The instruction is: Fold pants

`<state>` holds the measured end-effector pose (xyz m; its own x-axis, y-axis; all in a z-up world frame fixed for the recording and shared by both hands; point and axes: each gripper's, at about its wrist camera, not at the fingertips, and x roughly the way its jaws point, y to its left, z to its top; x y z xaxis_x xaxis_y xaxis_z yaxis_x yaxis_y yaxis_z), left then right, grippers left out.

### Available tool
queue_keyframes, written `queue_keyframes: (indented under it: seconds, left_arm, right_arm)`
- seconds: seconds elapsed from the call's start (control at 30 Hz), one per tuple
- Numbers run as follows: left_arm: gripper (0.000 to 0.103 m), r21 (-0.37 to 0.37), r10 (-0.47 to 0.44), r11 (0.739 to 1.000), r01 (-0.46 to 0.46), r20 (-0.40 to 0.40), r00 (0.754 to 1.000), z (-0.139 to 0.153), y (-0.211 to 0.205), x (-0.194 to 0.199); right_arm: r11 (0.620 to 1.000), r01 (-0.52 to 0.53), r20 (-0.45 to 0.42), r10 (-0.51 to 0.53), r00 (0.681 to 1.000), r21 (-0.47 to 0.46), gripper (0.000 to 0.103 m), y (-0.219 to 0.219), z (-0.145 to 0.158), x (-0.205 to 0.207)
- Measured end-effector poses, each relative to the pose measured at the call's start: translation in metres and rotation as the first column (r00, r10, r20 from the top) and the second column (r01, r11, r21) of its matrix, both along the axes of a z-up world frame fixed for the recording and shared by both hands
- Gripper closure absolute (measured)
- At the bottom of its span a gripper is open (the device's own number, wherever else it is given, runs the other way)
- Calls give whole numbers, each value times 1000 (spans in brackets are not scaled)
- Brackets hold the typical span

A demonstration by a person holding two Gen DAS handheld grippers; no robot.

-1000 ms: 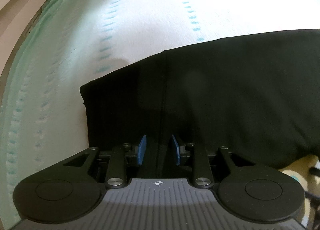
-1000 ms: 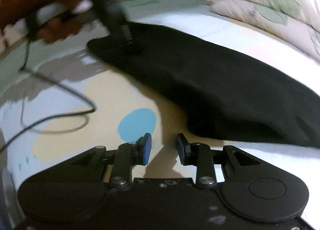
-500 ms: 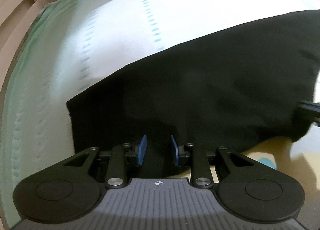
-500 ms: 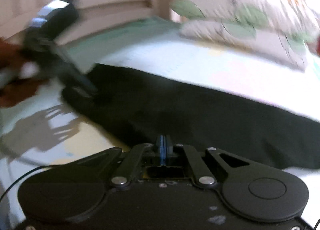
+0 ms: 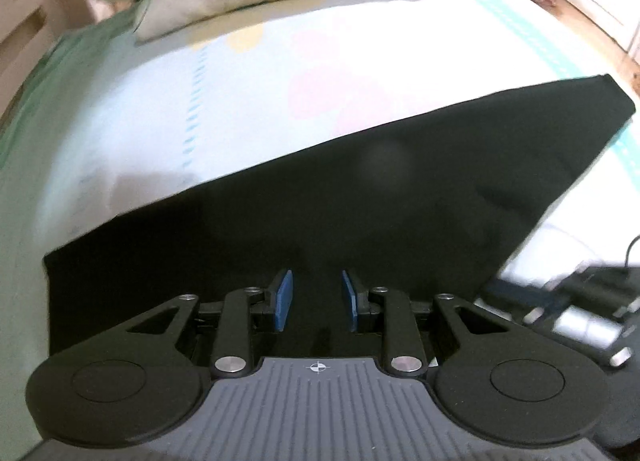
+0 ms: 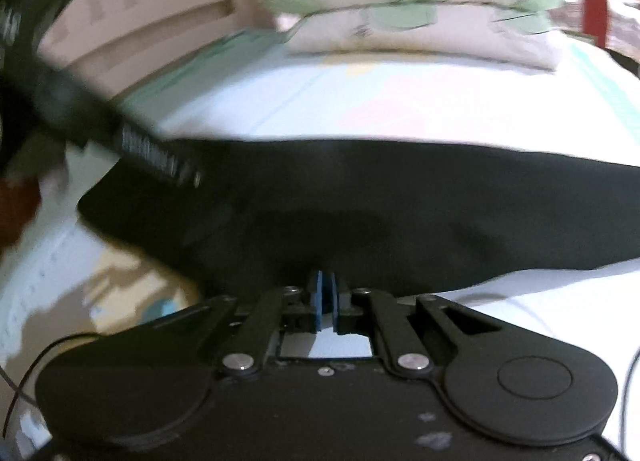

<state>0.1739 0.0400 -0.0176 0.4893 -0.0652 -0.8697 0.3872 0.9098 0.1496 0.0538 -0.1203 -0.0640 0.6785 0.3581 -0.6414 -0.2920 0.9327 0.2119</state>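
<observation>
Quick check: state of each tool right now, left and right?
Left tool: open, over the black pants.
Right tool: shut on the black pants' edge.

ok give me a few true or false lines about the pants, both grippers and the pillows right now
1. The right gripper has its blue pads pressed together at the near edge of the black pants. True.
2. The left gripper is clamped shut. False: its blue pads stand apart, with the dark pants between and beyond them.
3. The pants hang from a hanger. False: they lie spread on the pale patterned bed sheet.
4. Leaf-print pillows sit at the far end of the bed, apart from the pants. True.
5. The pants are light blue. False: they are black.
</observation>
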Motion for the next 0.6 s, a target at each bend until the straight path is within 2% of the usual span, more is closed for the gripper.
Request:
queue_keyframes:
  seconds: [0.13,0.23,0.3,0.4,0.47,0.6]
  left_arm:
    - [76,9,-27,1000,27,7,1000,-11,-32,-3]
    - [76,24,-39,999,39,1,999,-23,-45,3]
    - [76,47,-42,998,42,-7,999,-32,-49,12]
    - [76,68,-40,997,43,-37,998,-43,-59,19]
    - [77,81,-46,996,48,-29,999,-47,-62,29]
    - [77,106,-67,992,70,-37,997,-49,-76,42]
  right_arm:
    - [989,148,12,-148,989,20,88,-69,12,1]
    - [960,276,-1,-277,961,41,80,-131,18,10]
    - [929,366,-25,-365,931,62,75,-174,19,14]
    - [869,481,-92,-472,877,116,72,-235,19,23]
    - [832,538,-117,-526,842,136,72,-272,17,31]
    - [781,619,-130,-607,784,85,68,-331,4,38]
